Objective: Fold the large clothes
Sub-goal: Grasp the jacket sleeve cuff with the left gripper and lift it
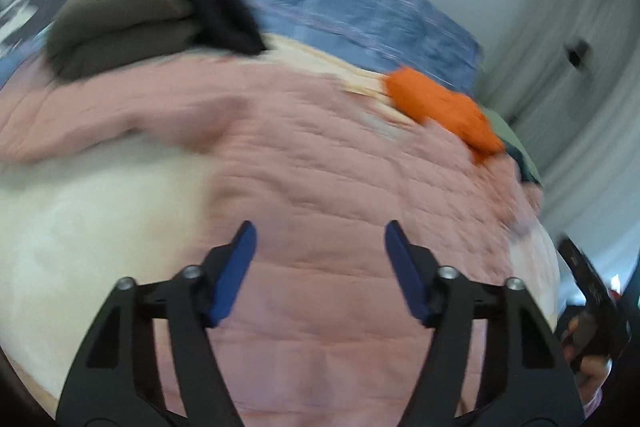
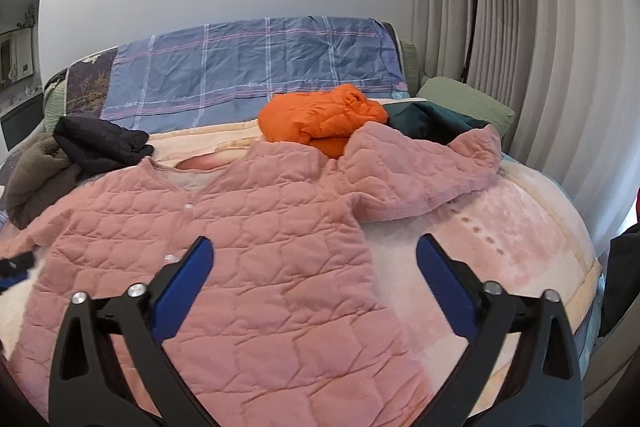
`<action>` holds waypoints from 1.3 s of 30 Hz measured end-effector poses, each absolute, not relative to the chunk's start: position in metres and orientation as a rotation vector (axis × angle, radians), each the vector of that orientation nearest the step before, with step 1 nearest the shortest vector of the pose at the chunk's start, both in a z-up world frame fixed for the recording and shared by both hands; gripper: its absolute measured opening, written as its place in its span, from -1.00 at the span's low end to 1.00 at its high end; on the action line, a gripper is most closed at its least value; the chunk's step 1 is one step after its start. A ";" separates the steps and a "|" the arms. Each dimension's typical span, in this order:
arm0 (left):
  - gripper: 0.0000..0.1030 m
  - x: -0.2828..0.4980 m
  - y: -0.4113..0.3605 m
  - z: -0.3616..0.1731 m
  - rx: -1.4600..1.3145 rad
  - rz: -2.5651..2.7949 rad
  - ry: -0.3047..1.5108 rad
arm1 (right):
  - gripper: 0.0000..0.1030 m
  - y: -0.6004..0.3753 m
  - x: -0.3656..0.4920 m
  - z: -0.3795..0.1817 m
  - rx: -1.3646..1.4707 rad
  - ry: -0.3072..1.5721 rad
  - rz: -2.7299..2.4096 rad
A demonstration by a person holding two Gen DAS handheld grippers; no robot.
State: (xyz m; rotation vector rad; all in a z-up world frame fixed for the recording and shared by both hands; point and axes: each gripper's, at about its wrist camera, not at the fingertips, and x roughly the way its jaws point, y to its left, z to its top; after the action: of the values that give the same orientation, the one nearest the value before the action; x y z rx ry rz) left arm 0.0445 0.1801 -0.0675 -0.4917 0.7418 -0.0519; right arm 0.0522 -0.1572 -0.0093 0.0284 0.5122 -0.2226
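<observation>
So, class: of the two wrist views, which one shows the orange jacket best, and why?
The right wrist view: the orange jacket is sharp there, bunched on the bed behind the pink quilted jacket. The left wrist view gives only a small, motion-blurred orange patch near the bed's edge.

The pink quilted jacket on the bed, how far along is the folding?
Done: the pink quilted jacket lies spread front-up on the blanket, snaps closed. In hand: nothing yet; the left gripper and right gripper hover over it, jaws open and empty. Left: every fold, starting with the sleeve stretched toward the orange jacket. Other clothes wait behind.
</observation>
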 end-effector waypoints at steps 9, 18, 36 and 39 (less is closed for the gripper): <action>0.38 0.029 0.343 -0.119 -0.841 0.234 0.718 | 0.50 -0.197 0.067 -0.024 0.102 0.560 -0.320; 0.48 0.025 0.463 -0.164 -1.127 0.454 0.675 | 0.50 -0.198 0.076 -0.022 0.090 0.558 -0.345; -0.74 0.138 0.262 0.039 -0.536 -0.007 0.477 | 0.50 -0.226 0.074 -0.030 0.161 0.546 -0.351; -0.69 0.161 0.192 0.039 -0.453 -0.170 0.524 | 0.50 -0.235 0.070 -0.032 0.167 0.555 -0.354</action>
State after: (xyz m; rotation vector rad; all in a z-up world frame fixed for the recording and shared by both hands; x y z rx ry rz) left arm 0.1613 0.1920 0.0391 -0.4526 0.5245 -0.1699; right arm 0.0703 -0.2345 -0.0316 0.1667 0.5550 -0.3539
